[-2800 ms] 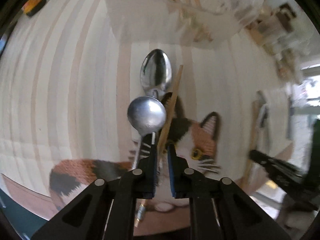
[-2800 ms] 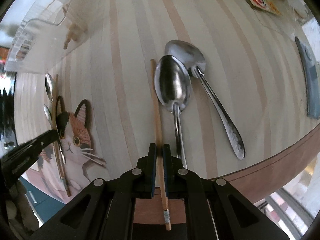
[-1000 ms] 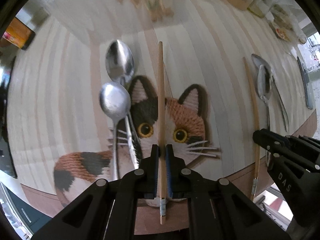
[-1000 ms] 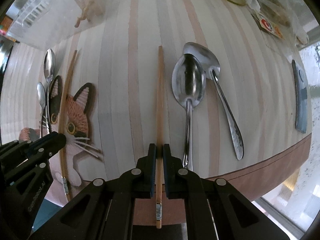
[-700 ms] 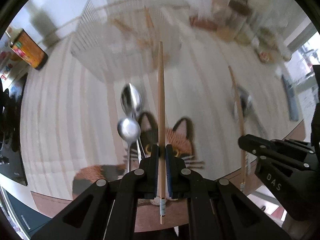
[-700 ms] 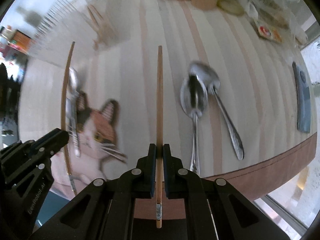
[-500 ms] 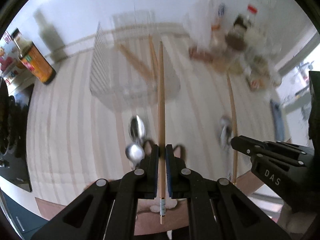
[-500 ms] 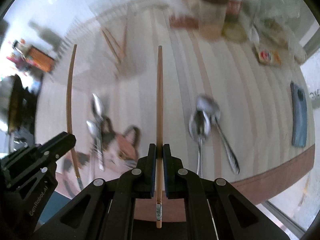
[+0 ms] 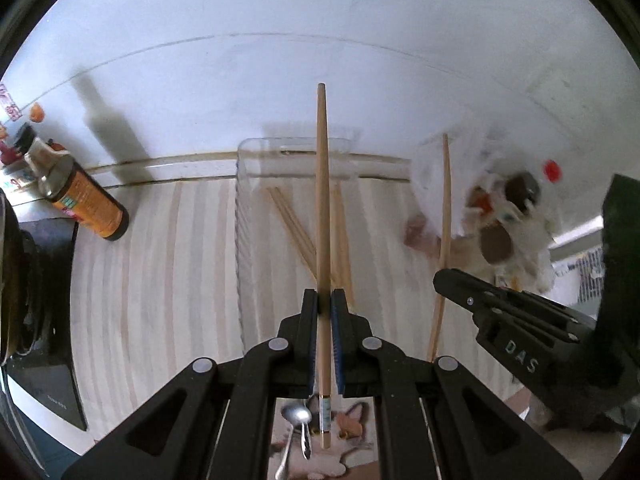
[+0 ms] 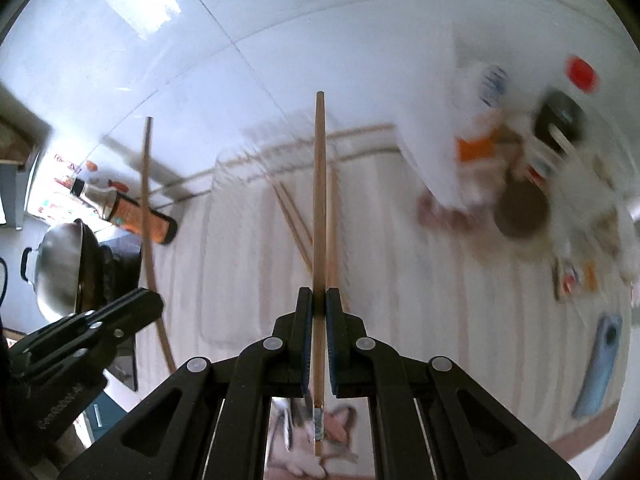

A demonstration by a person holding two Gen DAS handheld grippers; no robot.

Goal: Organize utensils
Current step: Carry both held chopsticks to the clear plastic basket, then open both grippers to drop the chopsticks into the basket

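Where chopsticks [image 9: 322, 200] rise, a sauce bottle [image 9: 80, 200] stands leftward.

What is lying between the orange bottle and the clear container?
Only bare striped countertop lies between the orange bottle and the clear container, in the left wrist view.

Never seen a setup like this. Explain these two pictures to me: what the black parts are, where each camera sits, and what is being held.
No robot here: a person holds a two-finger tool in each hand, with a fisheye camera on each looking forward along its fingers. The black arms at the bottom of each picture are that tool's own fingers.

In the left wrist view, the left tool is shut on a wooden chopstick; the right tool shows at the side.

In the right wrist view, the right tool is shut on a second chopstick.

Ahead on the striped countertop stands a clear bin with more chopsticks inside. Below lies a cat-shaped mat with spoons.
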